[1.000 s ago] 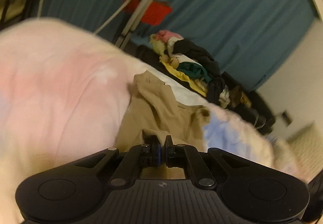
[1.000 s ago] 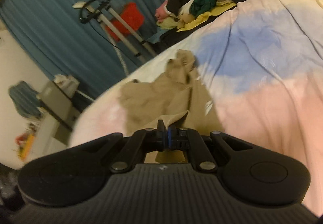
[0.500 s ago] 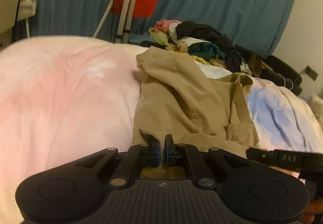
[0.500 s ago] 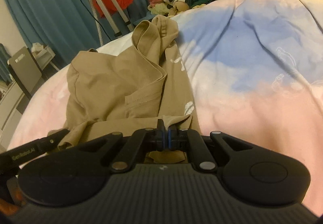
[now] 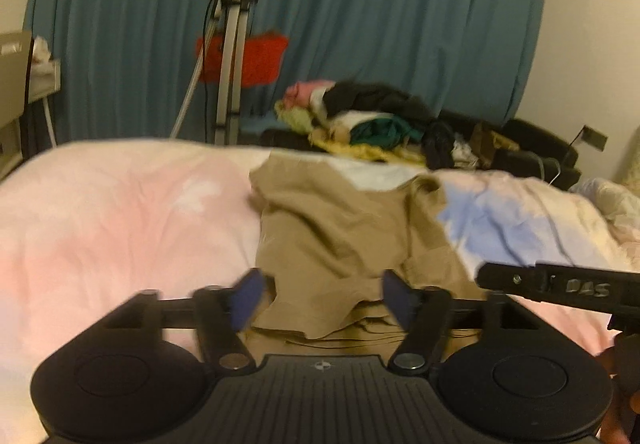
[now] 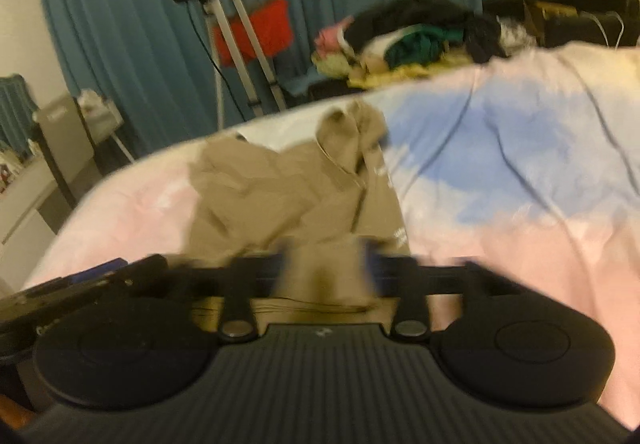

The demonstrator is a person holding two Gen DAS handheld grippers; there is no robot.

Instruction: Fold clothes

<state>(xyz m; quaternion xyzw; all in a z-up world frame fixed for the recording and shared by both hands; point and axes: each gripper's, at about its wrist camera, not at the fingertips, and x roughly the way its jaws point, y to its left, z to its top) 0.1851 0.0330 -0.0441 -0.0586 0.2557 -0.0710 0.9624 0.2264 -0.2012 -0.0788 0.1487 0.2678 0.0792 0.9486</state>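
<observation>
Khaki garment (image 5: 344,240) is lying crumpled across the middle of the frame on the pink-and-blue bedspread (image 5: 120,212). Both grippers' jaws have just been opening: the left gripper (image 5: 320,294) is standing wide over the near hem, the right gripper (image 6: 326,268) likewise, blurred cloth lying loose between its fingers. Piled clothes (image 5: 372,124) are sitting upper right.

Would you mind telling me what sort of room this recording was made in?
Most likely a bedroom: a bed with a pink and blue duvet, a heap of unsorted clothes behind it, and full-length teal curtains along the wall.
</observation>
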